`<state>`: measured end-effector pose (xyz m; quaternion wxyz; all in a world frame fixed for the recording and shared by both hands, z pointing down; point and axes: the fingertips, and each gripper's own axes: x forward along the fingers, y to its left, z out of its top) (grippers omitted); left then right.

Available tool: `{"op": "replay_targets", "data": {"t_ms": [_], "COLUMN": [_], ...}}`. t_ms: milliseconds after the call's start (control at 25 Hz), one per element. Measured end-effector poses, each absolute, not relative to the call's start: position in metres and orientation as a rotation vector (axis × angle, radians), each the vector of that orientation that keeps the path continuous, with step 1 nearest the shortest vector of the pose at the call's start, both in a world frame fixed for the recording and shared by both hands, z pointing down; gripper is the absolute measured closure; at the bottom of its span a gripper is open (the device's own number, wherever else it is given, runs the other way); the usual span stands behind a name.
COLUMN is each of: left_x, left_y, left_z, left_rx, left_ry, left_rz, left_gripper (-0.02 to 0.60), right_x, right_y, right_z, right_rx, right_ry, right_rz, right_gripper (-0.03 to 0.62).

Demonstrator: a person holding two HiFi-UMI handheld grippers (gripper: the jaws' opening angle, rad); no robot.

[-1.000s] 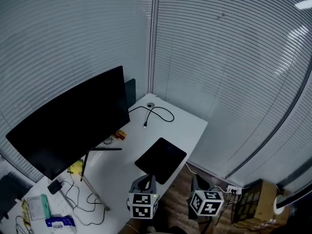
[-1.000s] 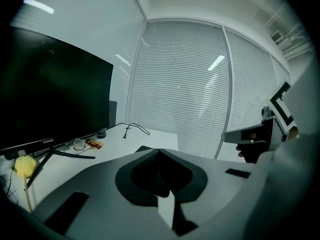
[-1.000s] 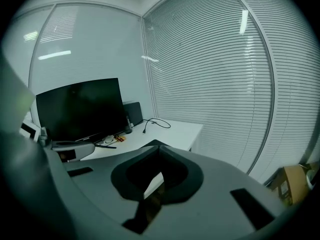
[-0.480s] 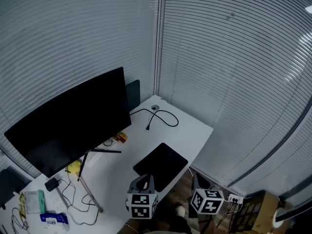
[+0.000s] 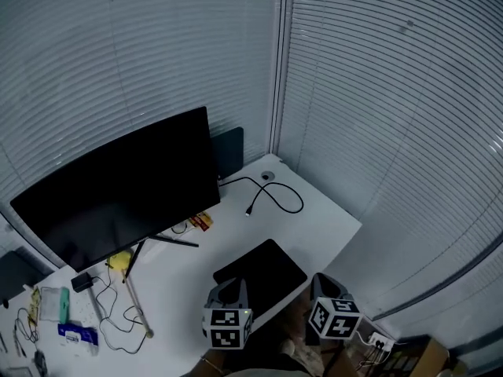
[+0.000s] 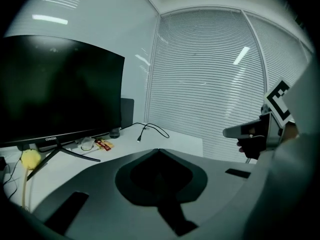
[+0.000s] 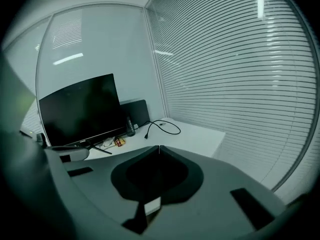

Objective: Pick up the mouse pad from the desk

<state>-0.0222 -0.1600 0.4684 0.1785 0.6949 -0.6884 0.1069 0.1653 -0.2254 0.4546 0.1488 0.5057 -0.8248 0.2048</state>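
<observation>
The black mouse pad [image 5: 268, 270] lies flat near the front edge of the white desk [image 5: 326, 225]. My left gripper [image 5: 229, 289] hovers at the pad's near left corner, jaws shut with nothing in them; in the left gripper view its tips [image 6: 158, 149] meet in a thin line. My right gripper [image 5: 321, 280] is just off the desk's front edge, right of the pad, also shut and empty [image 7: 159, 146]. Each gripper's own body hides the pad in its own view. The right gripper [image 6: 251, 132] also shows at the right of the left gripper view.
A large dark monitor [image 5: 118, 191] stands on a thin-legged stand at the desk's left. A black cable [image 5: 277, 195] loops at the back corner beside a black box [image 5: 229, 151]. Small clutter and wires [image 5: 67, 314] fill the far left. Blinds cover both walls.
Both grippers have come nearer the desk's front edge, the right one more so. The pad now lies closer to them in the head view. Jaws stay shut.
</observation>
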Motion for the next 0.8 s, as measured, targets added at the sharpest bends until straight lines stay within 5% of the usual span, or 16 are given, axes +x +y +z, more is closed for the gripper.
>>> {"op": "replay_targets", "data": {"t_ms": [800], "left_x": [-0.050], "left_y": [-0.159], "left_z": [0.480], "left_rx": [1.400], "left_ry": [-2.242], "left_rz": [0.224], "left_gripper": [0.565], "right_x": [0.102], "right_y": [-0.312], "right_z": [0.473], "right_rx": [0.869], "right_ry": [-2.487], "right_rz": [0.542], "right_gripper": [0.562]}}
